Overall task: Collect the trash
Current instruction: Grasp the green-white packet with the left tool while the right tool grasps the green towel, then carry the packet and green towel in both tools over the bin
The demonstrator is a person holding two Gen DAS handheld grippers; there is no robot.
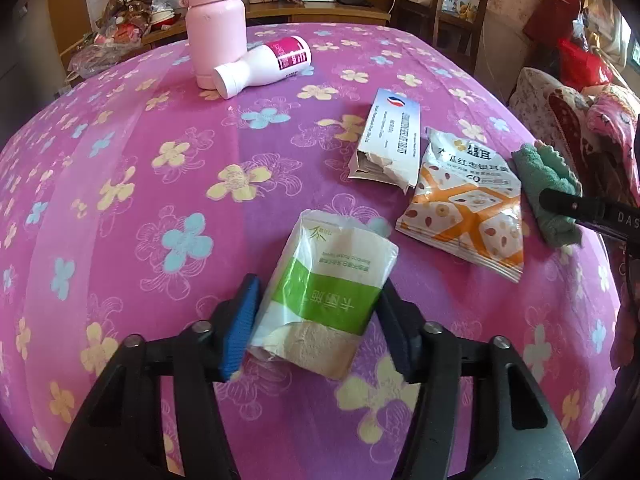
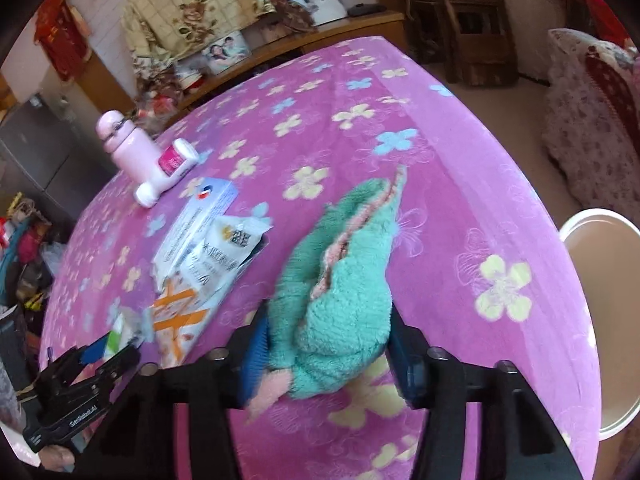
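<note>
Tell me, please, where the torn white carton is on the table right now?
In the left wrist view the torn white carton lies right of centre on the floral tablecloth, its ripped end touching the orange-and-white snack bag; the fallen white bottle lies beyond it.

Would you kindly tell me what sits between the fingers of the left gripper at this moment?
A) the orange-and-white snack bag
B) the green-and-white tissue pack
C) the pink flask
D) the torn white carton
B: in the left wrist view the green-and-white tissue pack lies between the left gripper's blue-padded fingers, while the snack bag, carton and flask lie farther off on the cloth.
</note>
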